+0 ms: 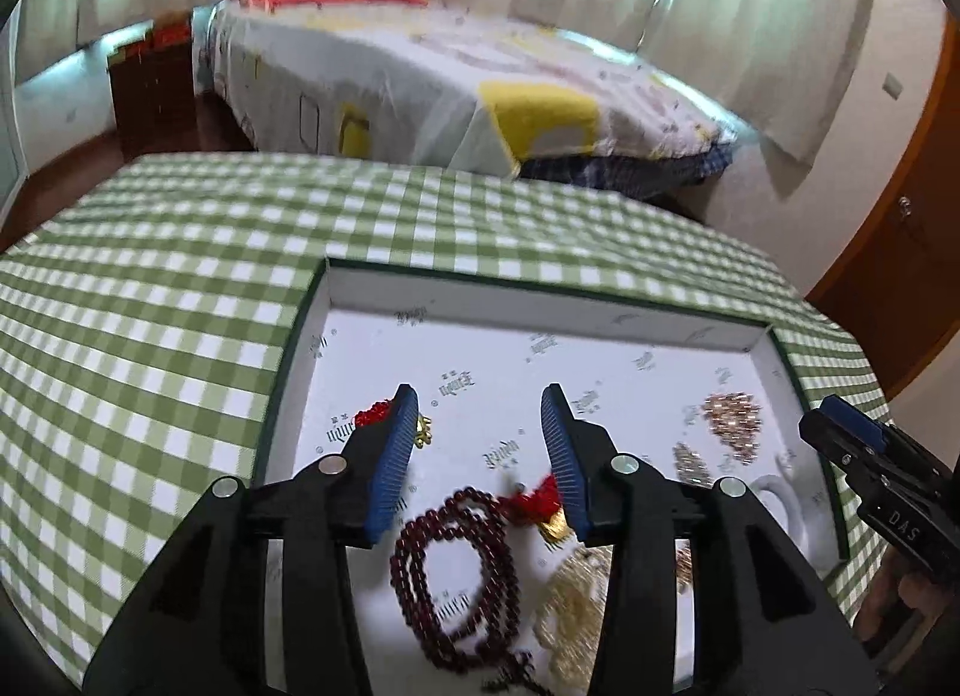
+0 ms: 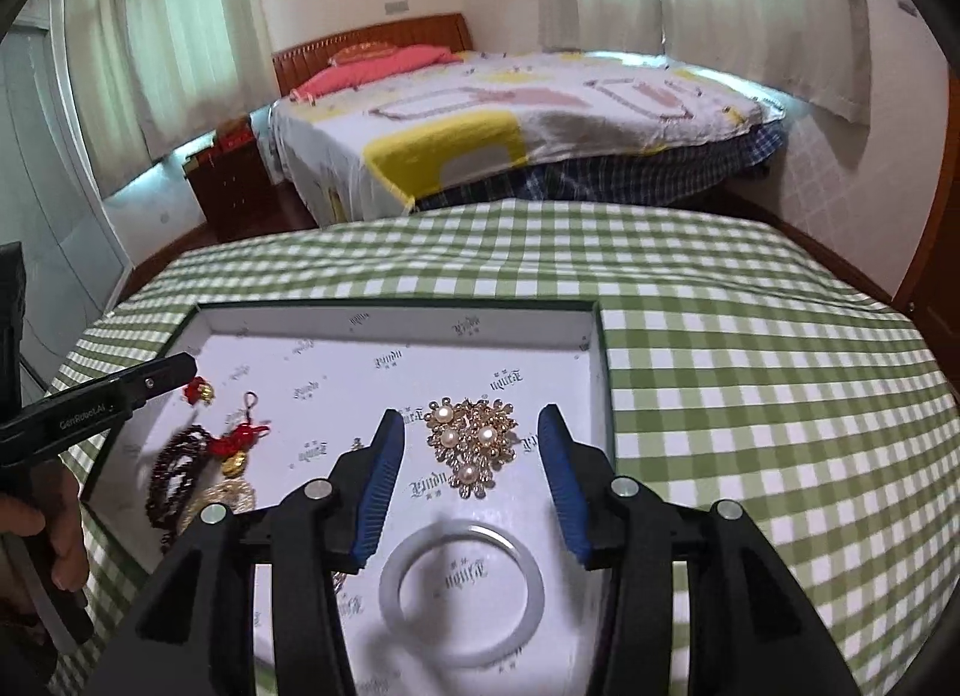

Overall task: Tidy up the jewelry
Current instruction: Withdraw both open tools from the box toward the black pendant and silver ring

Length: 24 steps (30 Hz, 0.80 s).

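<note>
The shallow white printed-paper-lined box with a dark green rim point(image 2: 603, 372) sits on the green and white checked tablecloth point(image 2: 750, 396), and every piece of jewelry lies inside it.

Against the box's left wall, a small red knot with a gold bead point(image 2: 199, 390) lies just under the tip of the left gripper point(image 1: 477, 426). In the left wrist view this gripper's blue ribbed pads stand partly apart and grip nothing; the jewelry lies on the box floor below them.

Right of the knot, the dark red round-bead string point(image 1: 444, 570) lies in loose coils, its long axis running from the box's near edge toward the far wall; its lower end is cut off by the picture edge. A red tassel charm with a gold bead point(image 2: 237, 444) sits at the string's far end, loop pointing to the far wall. A pale cream beaded piece point(image 1: 570, 618) beside it is blurred and partly hidden by the gripper arm.

Toward the box's right wall, the gold filigree brooch set with round pearls point(image 2: 471, 444) lies flat, its narrow end pointing to the near edge. Nearer still lies the smooth white ring-shaped bangle point(image 2: 462, 594), flat on the floor.

The right gripper point(image 2: 471, 474) hangs over brooch and bangle, jaws partly spread, holding nothing
</note>
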Each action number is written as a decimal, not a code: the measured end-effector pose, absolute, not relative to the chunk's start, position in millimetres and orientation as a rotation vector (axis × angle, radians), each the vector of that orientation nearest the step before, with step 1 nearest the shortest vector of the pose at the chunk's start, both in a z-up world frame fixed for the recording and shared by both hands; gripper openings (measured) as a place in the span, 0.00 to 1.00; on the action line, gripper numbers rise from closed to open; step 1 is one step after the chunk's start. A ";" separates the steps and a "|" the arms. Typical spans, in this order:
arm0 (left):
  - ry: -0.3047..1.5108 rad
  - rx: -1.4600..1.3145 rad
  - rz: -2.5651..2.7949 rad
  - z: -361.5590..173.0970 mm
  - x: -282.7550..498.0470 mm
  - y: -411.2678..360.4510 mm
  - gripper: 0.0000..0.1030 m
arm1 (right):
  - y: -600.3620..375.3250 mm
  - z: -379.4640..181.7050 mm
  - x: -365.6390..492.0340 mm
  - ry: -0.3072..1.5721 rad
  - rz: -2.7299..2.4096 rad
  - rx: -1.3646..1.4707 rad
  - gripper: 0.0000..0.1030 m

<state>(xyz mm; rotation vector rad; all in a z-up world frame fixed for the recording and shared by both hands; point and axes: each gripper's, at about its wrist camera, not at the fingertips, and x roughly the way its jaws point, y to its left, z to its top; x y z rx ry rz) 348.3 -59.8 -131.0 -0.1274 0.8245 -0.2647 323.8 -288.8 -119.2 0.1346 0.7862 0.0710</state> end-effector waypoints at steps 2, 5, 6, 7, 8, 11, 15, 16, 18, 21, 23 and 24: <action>0.795 -0.123 -0.266 -123.6 338.7 -61.5 0.41 | -287.9 -113.0 312.1 0.763 0.064 0.137 0.45; 0.753 -0.129 -0.274 -114.2 318.8 -60.7 0.41 | -286.7 -105.0 296.1 0.731 0.051 0.120 0.45; 0.738 -0.129 -0.275 -110.8 310.0 -60.5 0.41 | -285.6 -103.0 290.1 0.721 0.047 0.113 0.45; 0.730 -0.125 -0.276 -109.1 304.3 -60.2 0.41 | -284.0 -101.1 282.8 0.712 0.044 0.104 0.45; 0.722 -0.121 -0.276 -107.5 298.5 -59.6 0.42 | -283.4 -99.6 278.9 0.707 0.041 0.099 0.45; 0.706 -0.116 -0.273 -104.2 283.0 -58.8 0.42 | -281.0 -97.8 264.8 0.697 0.037 0.098 0.45; 0.702 -0.120 -0.268 -104.4 260.7 -56.8 0.46 | -278.3 -98.7 248.9 0.694 0.035 0.106 0.45; 0.704 -0.123 -0.265 -104.8 256.5 -55.6 0.46 | -277.6 -99.8 244.4 0.696 0.034 0.106 0.45; 0.709 -0.131 -0.262 -106.9 246.5 -53.4 0.46 | -276.0 -101.5 237.3 0.699 0.033 0.107 0.45; 0.720 -0.137 -0.258 -109.3 233.7 -50.8 0.46 | -275.0 -103.1 226.6 0.702 0.032 0.109 0.45; 0.724 -0.138 -0.254 -110.8 225.4 -49.5 0.46 | -274.8 -104.2 218.9 0.705 0.031 0.110 0.45; 0.726 -0.138 -0.253 -111.7 220.4 -48.7 0.46 | -274.5 -104.4 214.6 0.705 0.030 0.109 0.45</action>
